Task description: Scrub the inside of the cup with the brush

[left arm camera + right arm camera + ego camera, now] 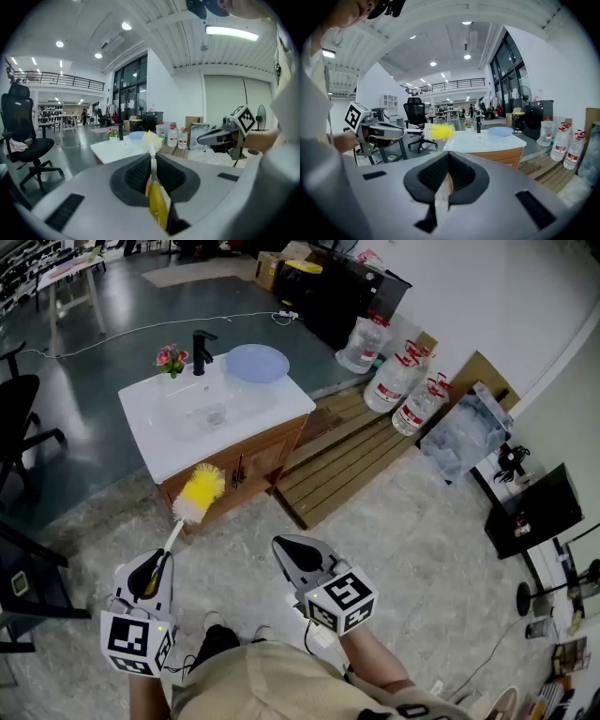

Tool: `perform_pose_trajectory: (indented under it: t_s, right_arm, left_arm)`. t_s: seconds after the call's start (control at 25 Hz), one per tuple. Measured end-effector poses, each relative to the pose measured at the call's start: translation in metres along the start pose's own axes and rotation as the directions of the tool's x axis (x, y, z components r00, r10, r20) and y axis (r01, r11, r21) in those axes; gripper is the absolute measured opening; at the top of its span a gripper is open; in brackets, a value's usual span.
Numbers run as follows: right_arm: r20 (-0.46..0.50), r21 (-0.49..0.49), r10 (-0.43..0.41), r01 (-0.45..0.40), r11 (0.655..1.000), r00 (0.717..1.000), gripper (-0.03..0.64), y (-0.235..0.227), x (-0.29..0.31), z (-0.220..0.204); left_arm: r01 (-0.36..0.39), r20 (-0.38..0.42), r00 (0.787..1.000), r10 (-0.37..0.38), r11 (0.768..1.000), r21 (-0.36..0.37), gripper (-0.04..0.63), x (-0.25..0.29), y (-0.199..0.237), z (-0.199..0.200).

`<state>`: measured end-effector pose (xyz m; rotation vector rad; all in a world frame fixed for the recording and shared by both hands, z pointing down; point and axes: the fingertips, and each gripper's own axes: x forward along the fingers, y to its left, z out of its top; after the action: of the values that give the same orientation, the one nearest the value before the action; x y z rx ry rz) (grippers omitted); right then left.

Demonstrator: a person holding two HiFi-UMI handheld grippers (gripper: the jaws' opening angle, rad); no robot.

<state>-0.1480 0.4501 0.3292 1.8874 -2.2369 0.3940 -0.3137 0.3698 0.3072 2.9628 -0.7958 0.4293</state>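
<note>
We hold the brush [188,509] in our left gripper [153,166]. Its jaws are clamped on the yellow handle, and the white stem runs forward between them to the yellow bristle head, which sits up and ahead of the jaw tips, pointing toward the white sink counter [150,444]. Our right gripper [448,176] has its jaws pressed together with nothing between them. It hangs near the left one, on its right side, and clear of the brush. On the counter beyond stand a black faucet [201,351], a blue dish [257,363] and small pink flowers [170,358].
</note>
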Motion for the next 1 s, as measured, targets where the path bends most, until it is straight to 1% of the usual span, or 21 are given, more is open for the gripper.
perform_pose_trajectory:
  t_s: [0.2,0.36,0.56,0.68,0.88,1.0]
  right_arm:
    - [-0.012,0.014,-0.016,0.016,1.0,1.0,0.015,0.003,0.021,0.002]
    - [-0.01,0.013,-0.047,0.047,0.999,0.999,0.015,-0.002,0.041,0.006]
    - [0.003,0.069,-0.056,0.055,0.996,0.998,0.015,-0.002,0.058,0.012]
    - [0.008,0.085,-0.059,0.058,0.995,0.998,0.017,0.0,0.07,0.013]
    - [0.002,0.114,-0.083,0.082,0.99,0.997,0.017,0.005,0.088,0.011]
    - [-0.01,0.123,-0.076,0.076,0.989,0.997,0.018,0.006,0.098,0.01]
  left_arm:
    - [0.01,-0.003,1.0,-0.01,1.0,0.015,0.043,0.005,0.018,-0.002]
    - [0.025,-0.015,1.0,-0.025,0.999,0.031,0.043,0.018,0.035,-0.005]
    - [0.046,-0.03,0.999,-0.044,0.997,0.056,0.043,0.029,0.056,-0.005]
    - [0.049,-0.046,0.998,-0.046,0.996,0.077,0.043,0.034,0.069,-0.009]
    - [0.064,-0.064,0.996,-0.059,0.996,0.069,0.043,0.036,0.09,-0.02]
    - [0.066,-0.079,0.995,-0.062,0.996,0.06,0.043,0.043,0.102,-0.027]
